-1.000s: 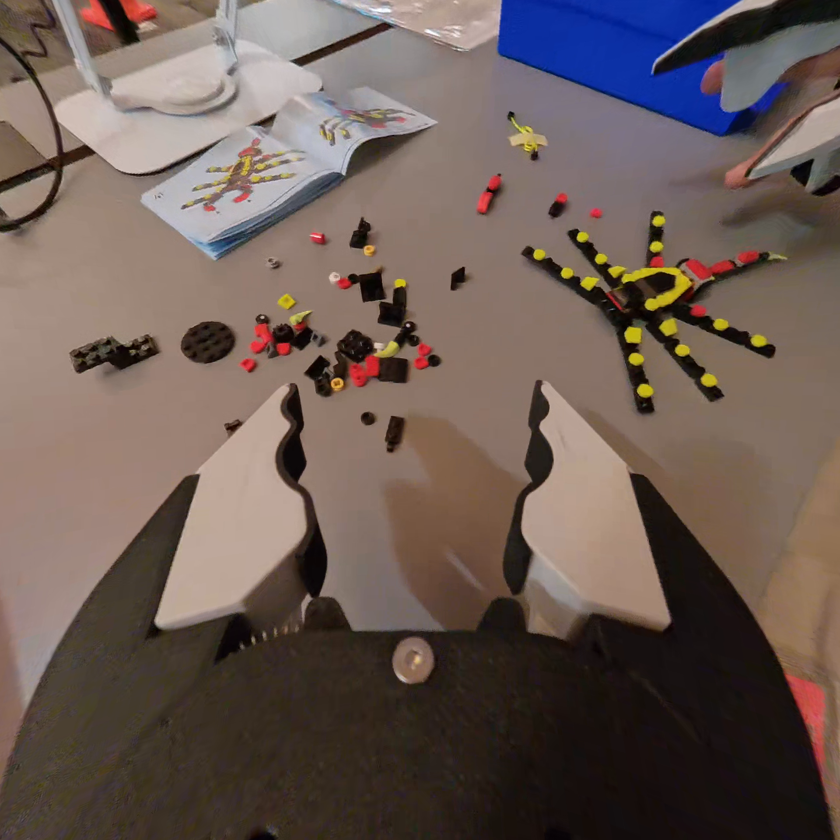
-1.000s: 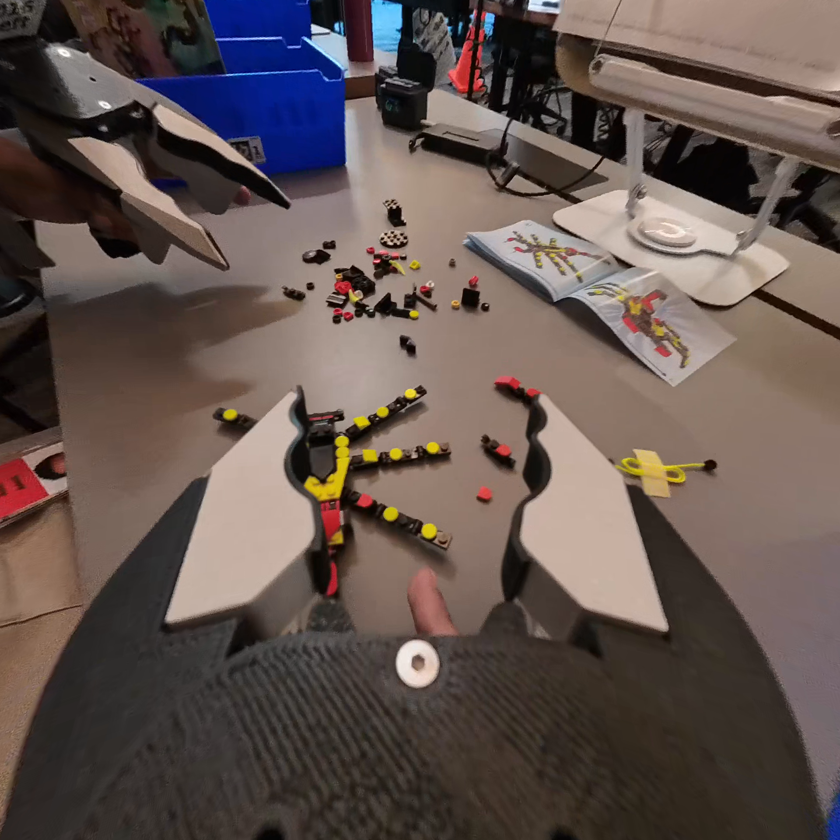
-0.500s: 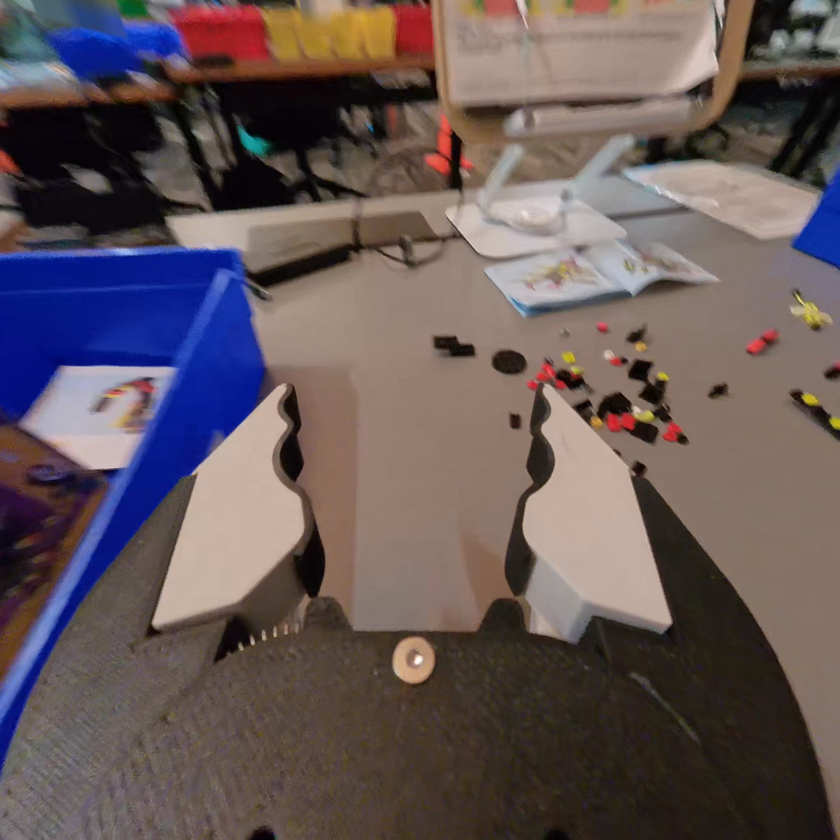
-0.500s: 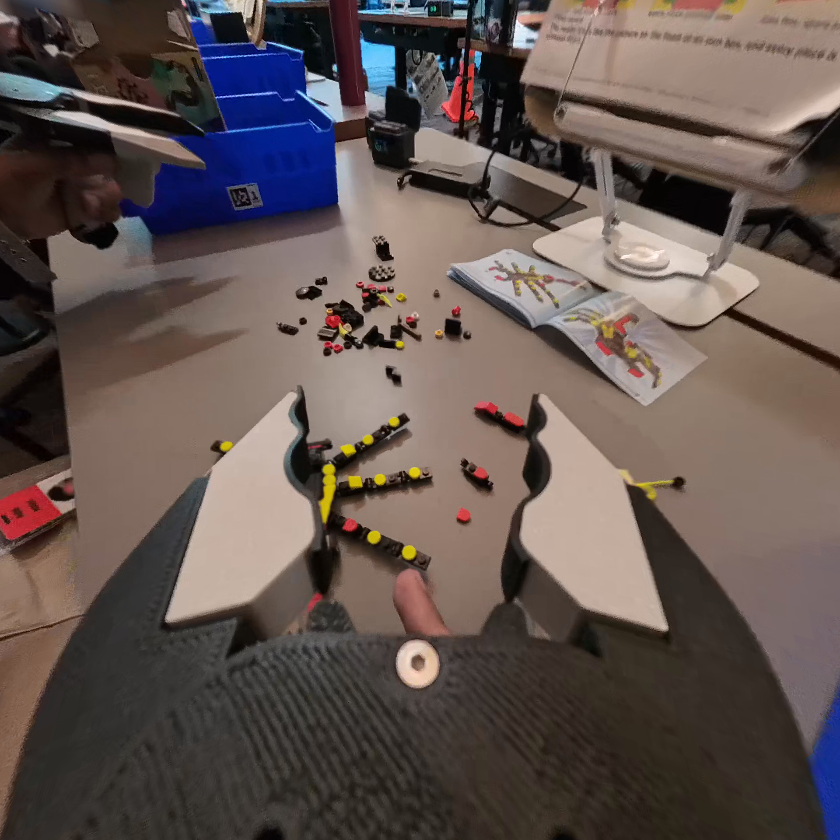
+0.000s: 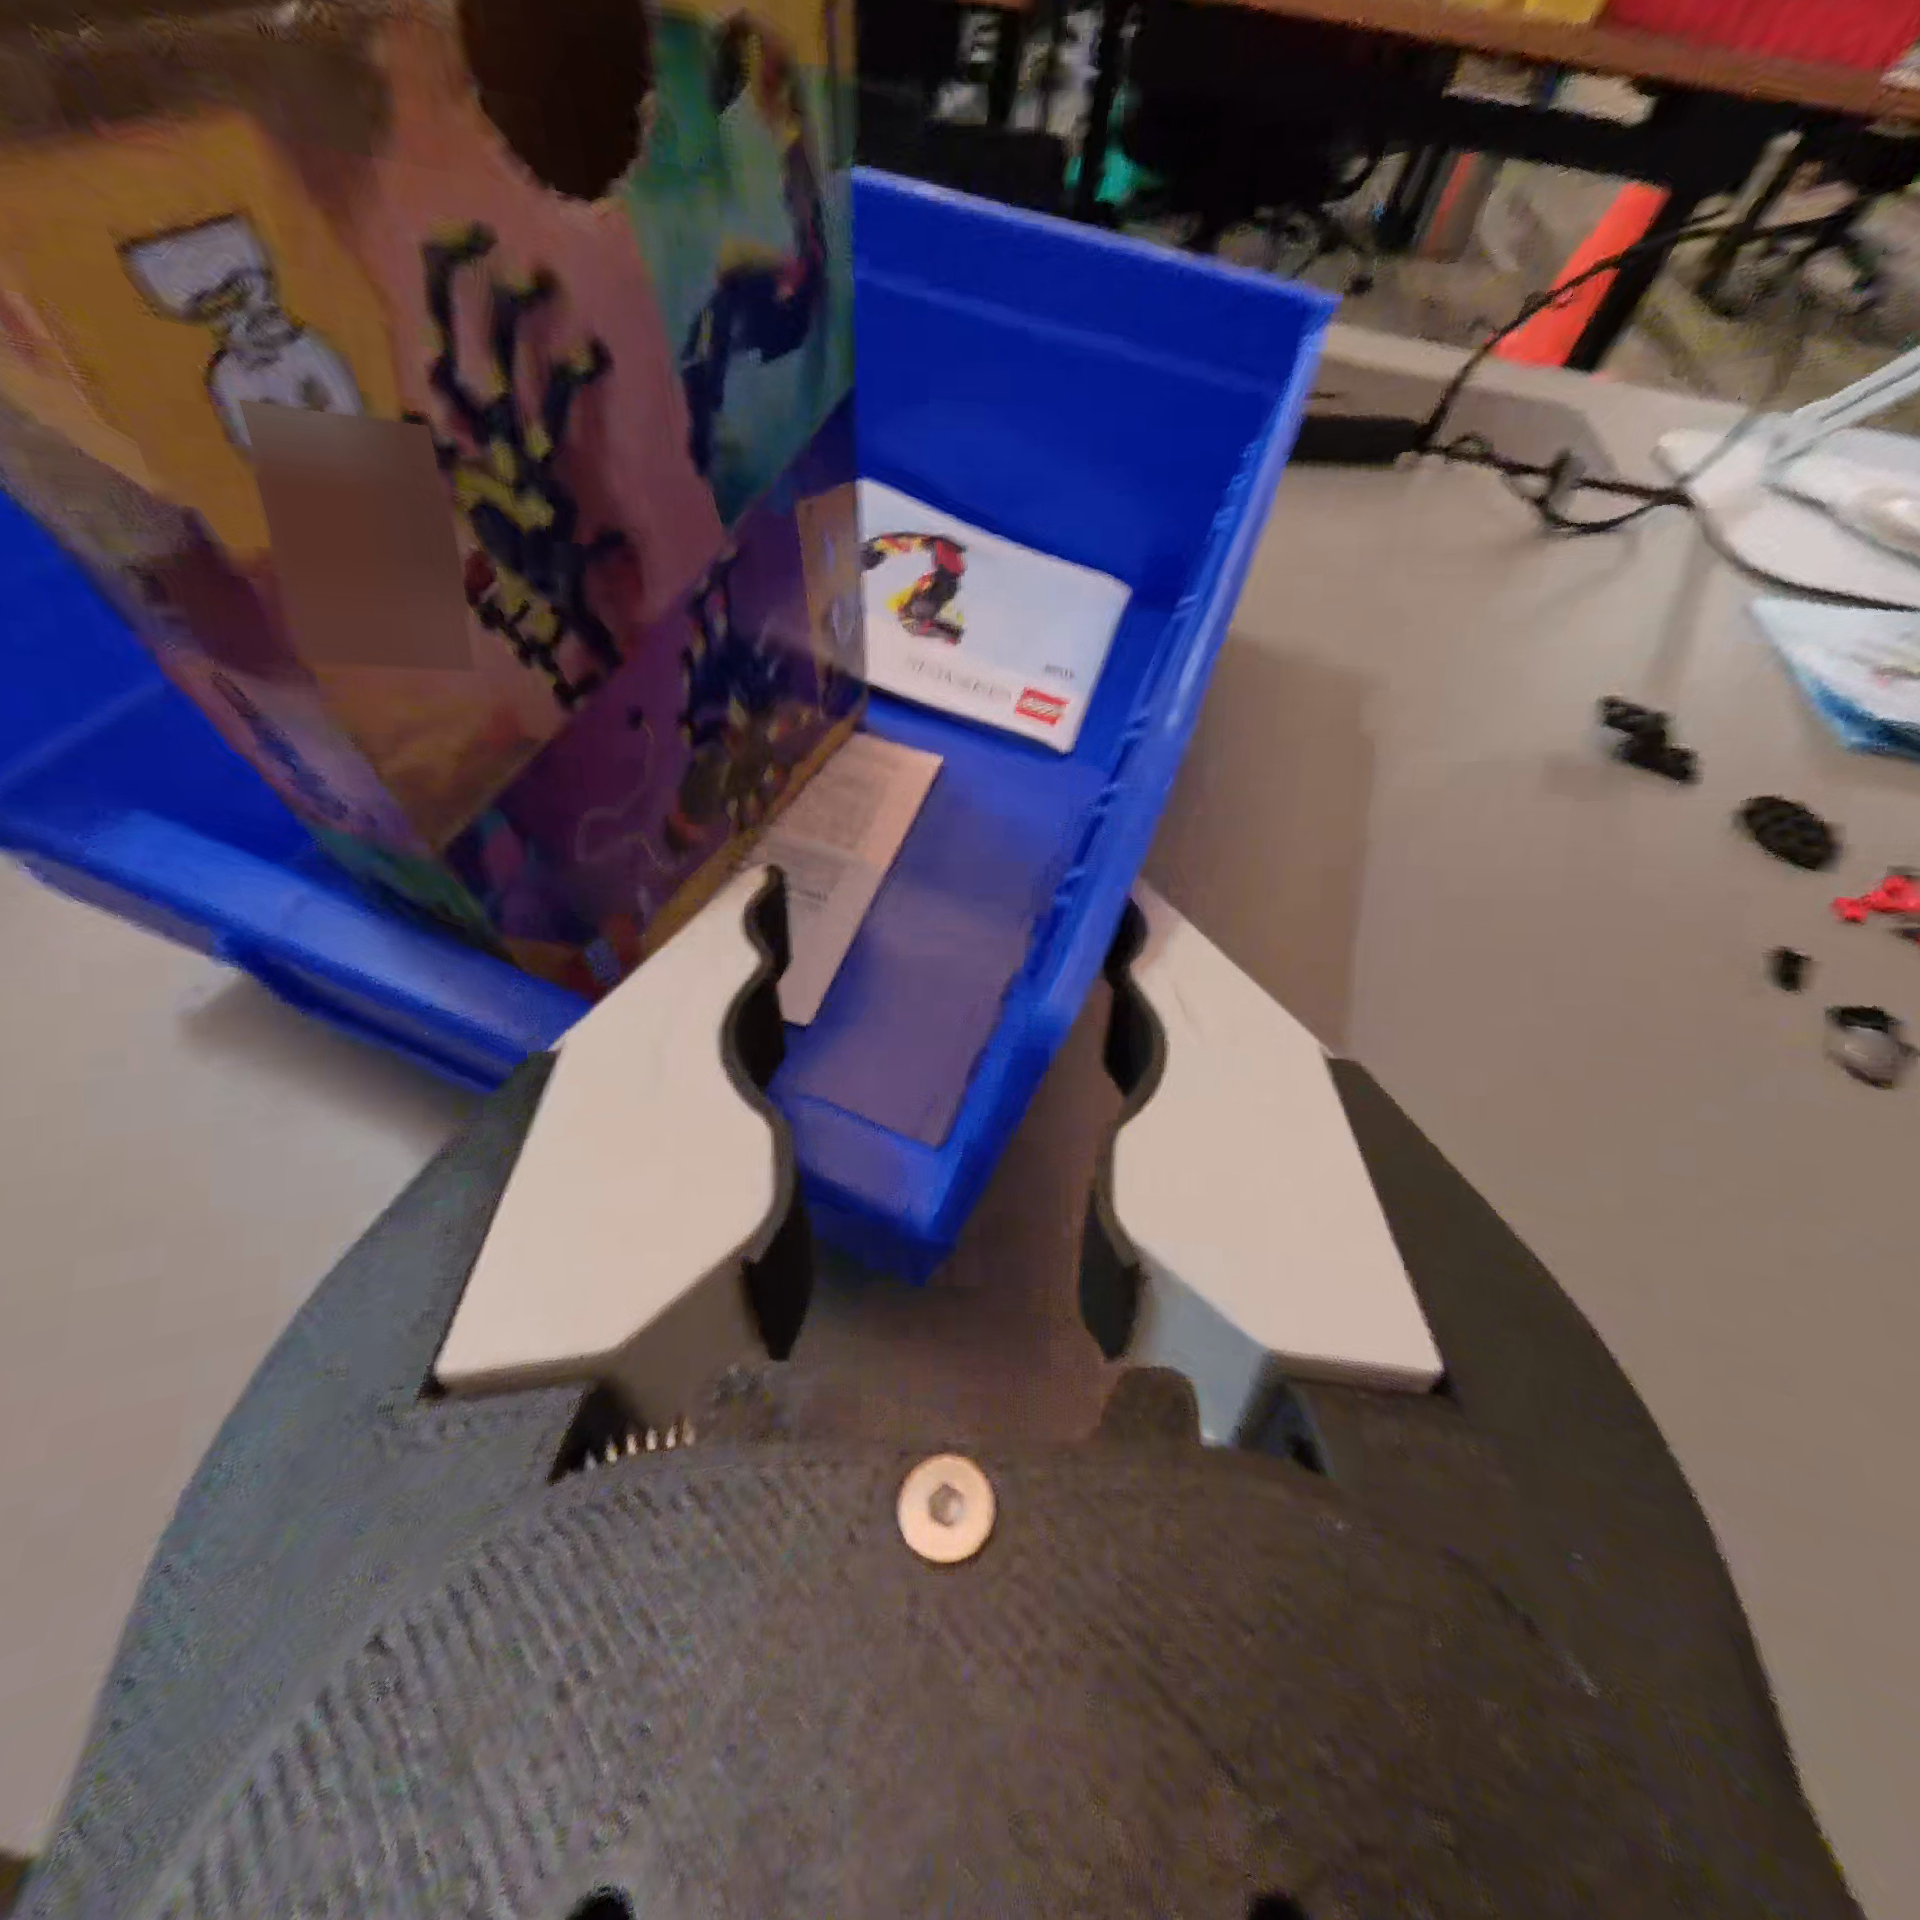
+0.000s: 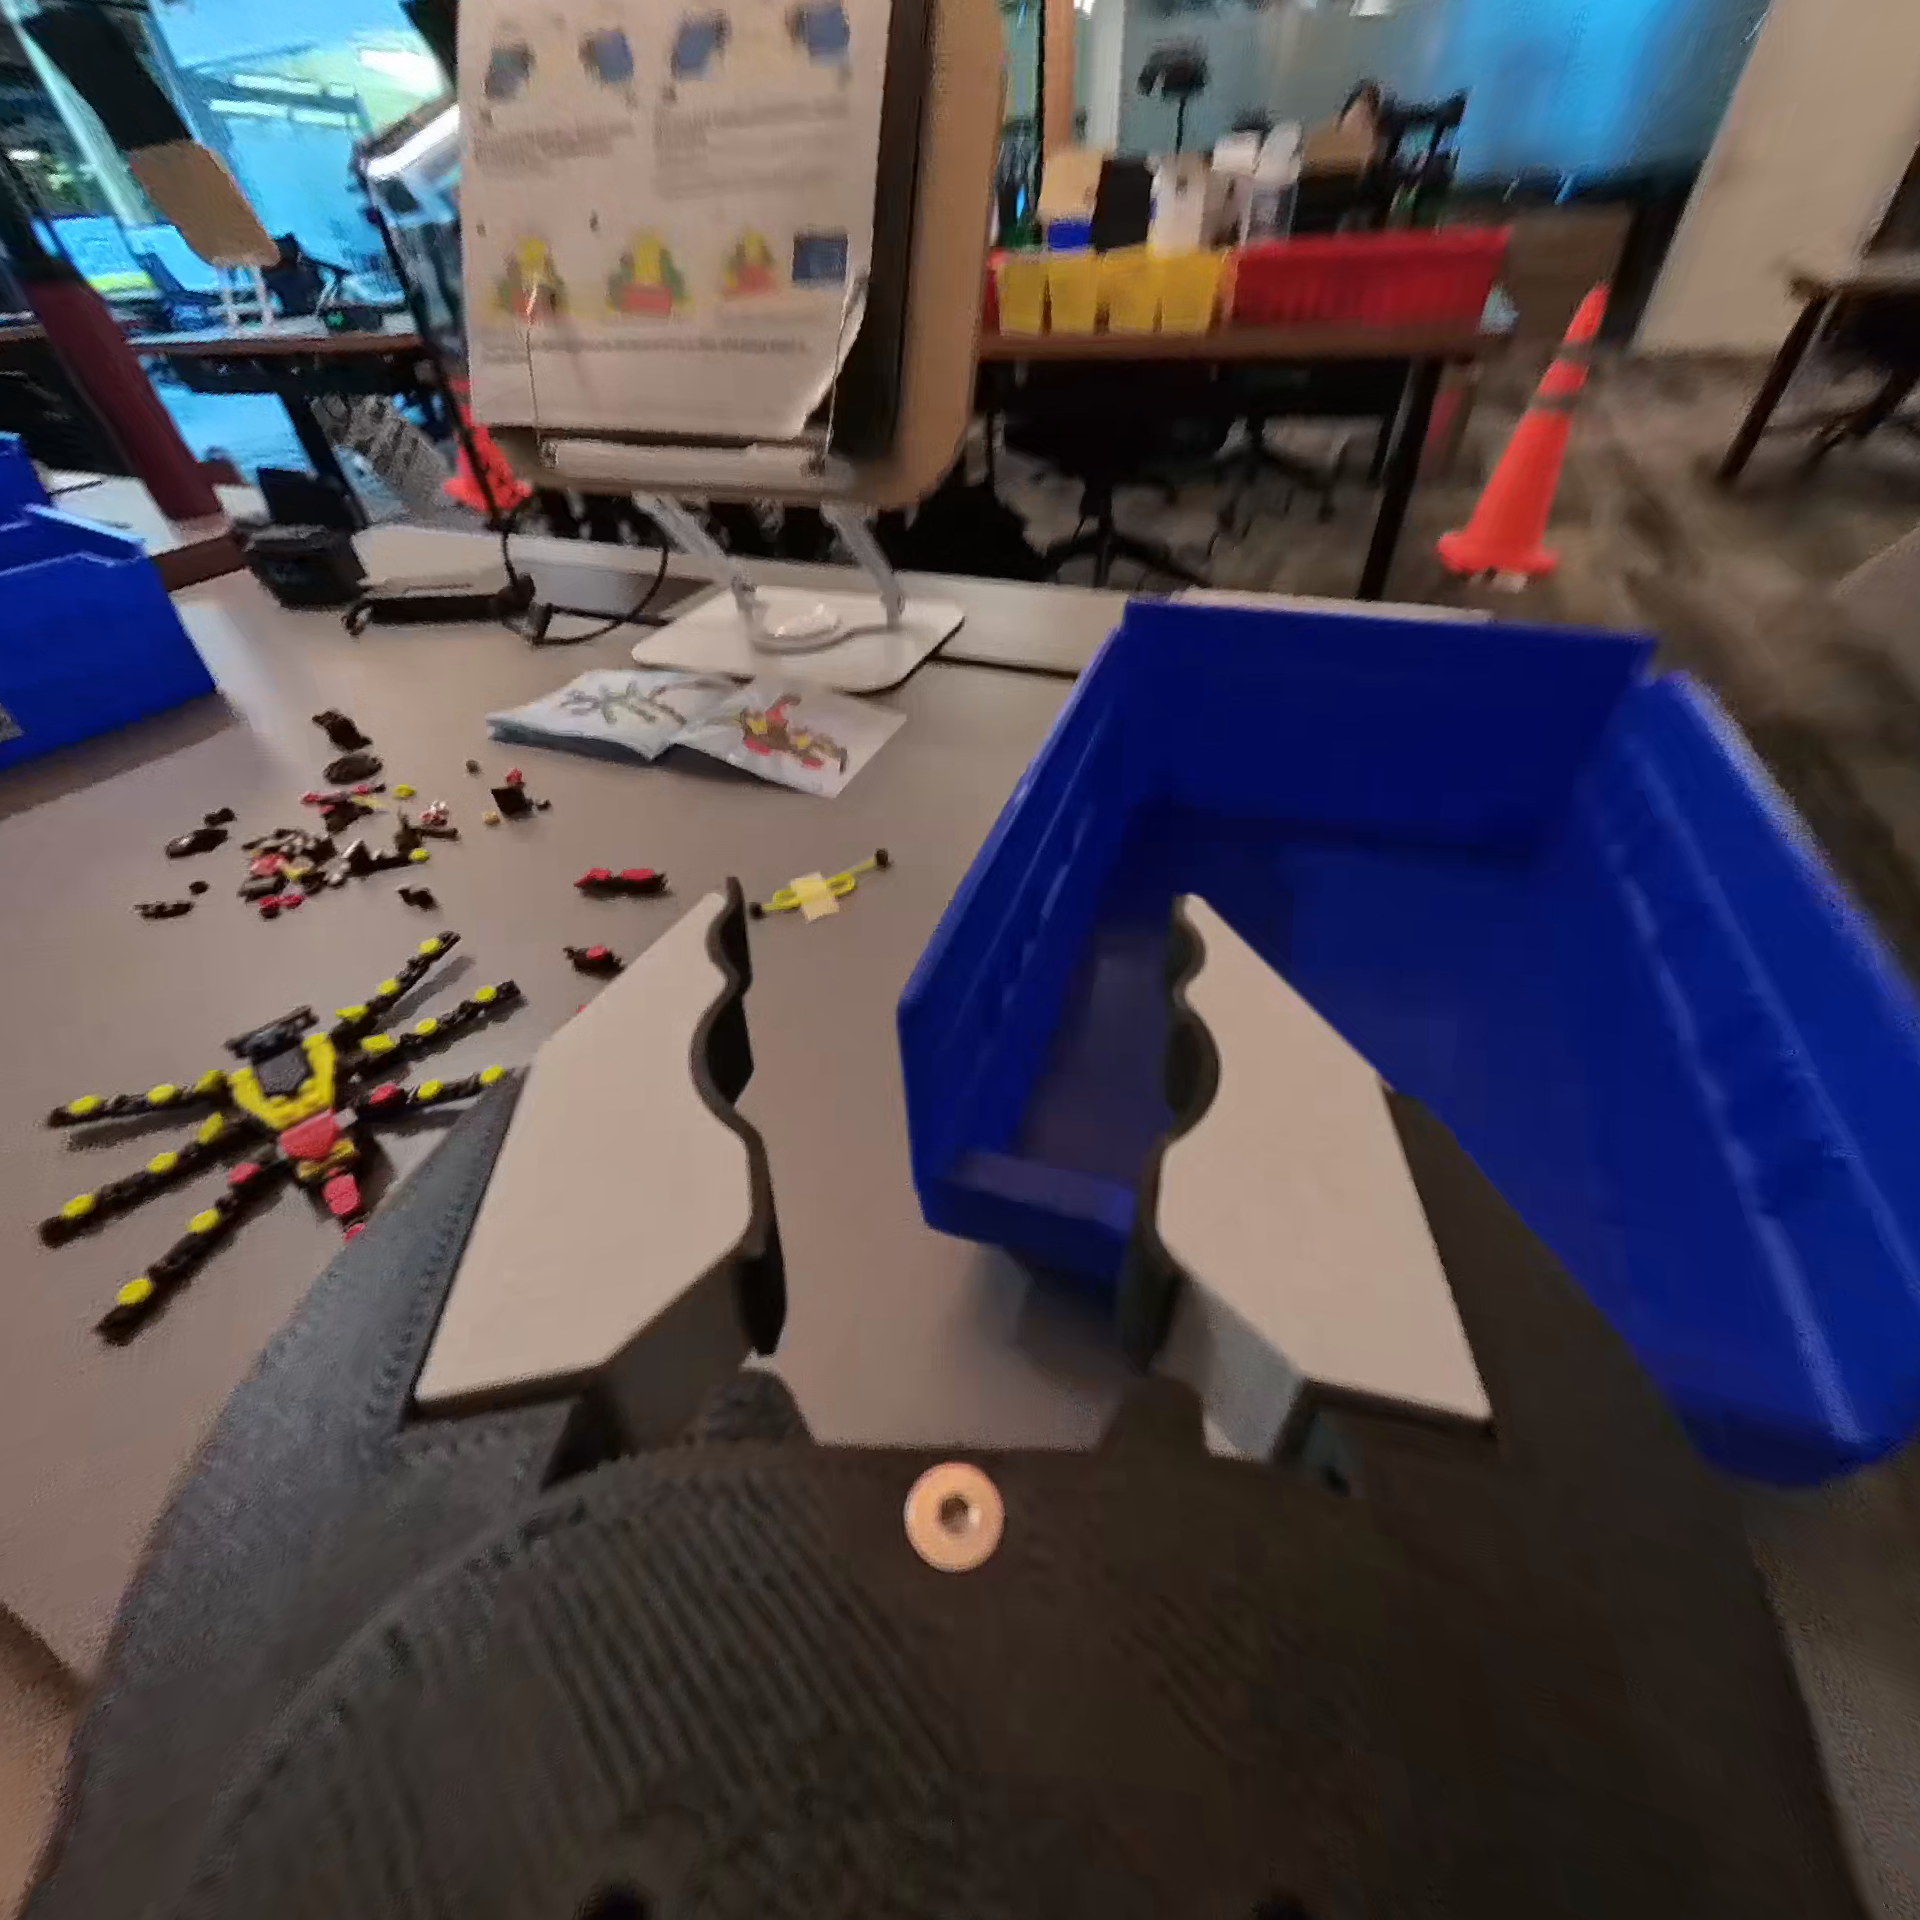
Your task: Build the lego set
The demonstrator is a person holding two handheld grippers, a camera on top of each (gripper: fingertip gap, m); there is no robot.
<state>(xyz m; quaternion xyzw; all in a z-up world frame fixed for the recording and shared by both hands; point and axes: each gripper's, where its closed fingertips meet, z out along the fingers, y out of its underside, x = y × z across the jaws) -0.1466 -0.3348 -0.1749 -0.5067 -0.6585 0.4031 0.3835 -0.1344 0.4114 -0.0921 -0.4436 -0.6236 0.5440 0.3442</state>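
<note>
Both claws wide and empty: left gripper (image 5: 940,940) over blue bin (image 5: 1174,831) holding set box (image 5: 436,499), right gripper (image 6: 961,935) at empty blue bin (image 6: 1558,987), spider model (image 6: 281,1101) unfinished—looks like fetching parts; next, return to loose pieces (image 6: 312,842).

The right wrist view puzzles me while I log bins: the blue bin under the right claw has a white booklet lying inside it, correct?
Not quite. In the right wrist view the blue bin by the right claw shows nothing inside. The white booklet lies in the other blue bin, shown in the left wrist view.
</note>
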